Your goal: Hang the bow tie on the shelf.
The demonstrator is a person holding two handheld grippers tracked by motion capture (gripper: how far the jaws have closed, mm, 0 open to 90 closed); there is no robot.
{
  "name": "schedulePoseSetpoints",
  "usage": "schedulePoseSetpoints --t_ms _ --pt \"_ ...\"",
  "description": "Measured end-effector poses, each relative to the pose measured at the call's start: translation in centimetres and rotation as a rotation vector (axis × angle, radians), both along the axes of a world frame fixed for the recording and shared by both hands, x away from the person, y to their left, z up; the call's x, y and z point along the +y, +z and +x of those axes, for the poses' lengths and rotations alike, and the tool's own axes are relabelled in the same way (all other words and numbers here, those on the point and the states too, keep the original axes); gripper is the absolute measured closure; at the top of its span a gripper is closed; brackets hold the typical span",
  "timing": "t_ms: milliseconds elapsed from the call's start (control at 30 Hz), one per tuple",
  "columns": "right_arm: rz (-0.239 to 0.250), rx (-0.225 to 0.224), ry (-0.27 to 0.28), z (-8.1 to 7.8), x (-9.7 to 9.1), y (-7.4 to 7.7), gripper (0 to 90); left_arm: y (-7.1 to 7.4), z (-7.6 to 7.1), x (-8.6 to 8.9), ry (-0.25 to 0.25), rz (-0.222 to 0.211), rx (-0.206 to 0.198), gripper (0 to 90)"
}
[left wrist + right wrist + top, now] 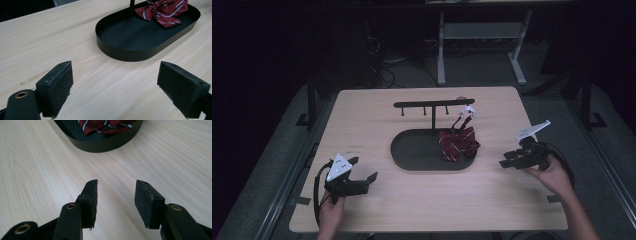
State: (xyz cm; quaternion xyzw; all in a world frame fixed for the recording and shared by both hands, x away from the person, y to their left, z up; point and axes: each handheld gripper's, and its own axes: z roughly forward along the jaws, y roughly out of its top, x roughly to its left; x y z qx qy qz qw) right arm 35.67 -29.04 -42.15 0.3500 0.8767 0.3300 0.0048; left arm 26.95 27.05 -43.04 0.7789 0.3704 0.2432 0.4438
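Pale wood covers the one bench (377,120), and two tools rest low over it. The left tool (362,170), held in the left hand (331,210) near the front left corner, has its jaws wide apart with nothing between them. In the middle is one black oval tray (412,155) with one T-shaped stand (433,105). One red striped bow tie (458,142) lies in the tray's right part. The right tool (508,160), in the right hand (554,175), points toward the tray, jaws partly apart and empty.
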Motion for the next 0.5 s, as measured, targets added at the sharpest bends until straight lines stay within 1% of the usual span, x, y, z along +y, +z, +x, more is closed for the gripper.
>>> schedulePoseSetpoints --t_ms 67,100,267,333,500 --pt "0.002 0.007 -0.002 -0.2 -0.1 -0.2 52.2 0.0 0.0 0.0 0.001 -0.002 0.001 13.0" --pt "0.002 0.001 -0.002 -0.2 -0.1 -0.3 52.1 0.0 0.0 0.0 0.001 -0.002 0.001 13.0" --pt "0.005 0.004 -0.011 -0.7 -0.2 -0.6 51.1 0.0 0.0 0.0 -0.001 -0.001 0.001 13.0" --pt "0.008 -0.01 -0.013 -1.0 -0.4 -0.7 50.8 0.0 0.0 -0.1 0.0 -0.003 0.001 13.0" --pt "0.011 -0.014 -0.02 -1.4 -0.5 -0.9 50.1 -0.1 0.0 -0.1 0.001 -0.003 0.002 13.0"
